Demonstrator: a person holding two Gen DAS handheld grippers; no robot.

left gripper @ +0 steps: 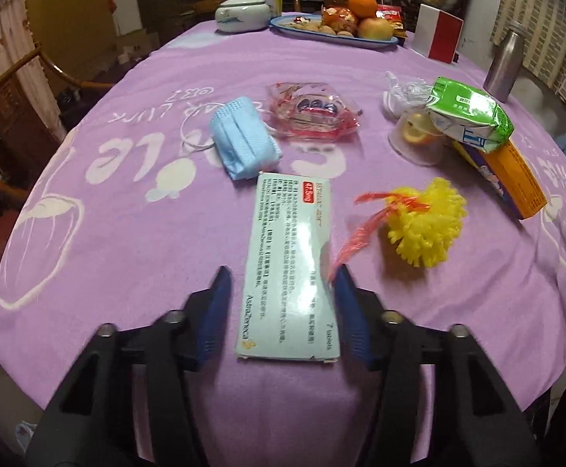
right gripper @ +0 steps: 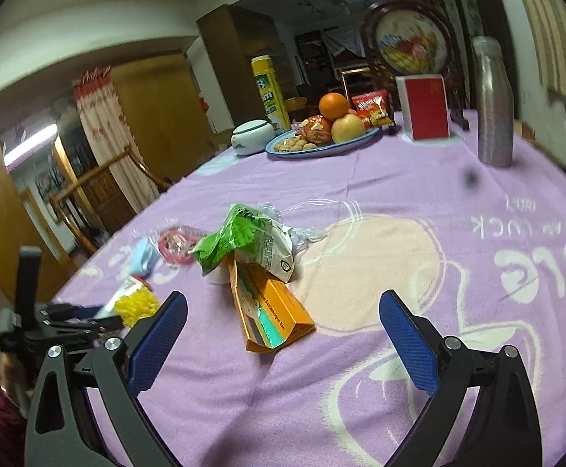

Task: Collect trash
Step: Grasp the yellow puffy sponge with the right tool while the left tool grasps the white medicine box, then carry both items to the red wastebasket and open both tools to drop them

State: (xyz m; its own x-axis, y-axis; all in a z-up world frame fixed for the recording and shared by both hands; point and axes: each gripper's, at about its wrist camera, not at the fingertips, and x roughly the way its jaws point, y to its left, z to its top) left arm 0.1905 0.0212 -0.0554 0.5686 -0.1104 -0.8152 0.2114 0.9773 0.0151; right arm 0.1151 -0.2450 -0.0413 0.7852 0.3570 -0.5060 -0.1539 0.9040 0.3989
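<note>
Fingers [left gripper: 222,303] of left gripper [left gripper: 281,295] parted astride pale medicine box [left gripper: 289,268], unclamped; right gripper [right gripper: 283,334] wide open, empty.

Nothing visibly collected: mask [left gripper: 242,142], yellow pompom [left gripper: 425,225], orange carton [right gripper: 271,311], green wrapper [right gripper: 244,241] scattered across purple tablecloth [left gripper: 127,214].

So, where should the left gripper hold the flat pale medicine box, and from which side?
Grip the medicine box across its two long edges near the close end, coming from above. It lies flat on the tablecloth, lengthwise between the open left gripper fingers, narrow enough to fit.
</note>
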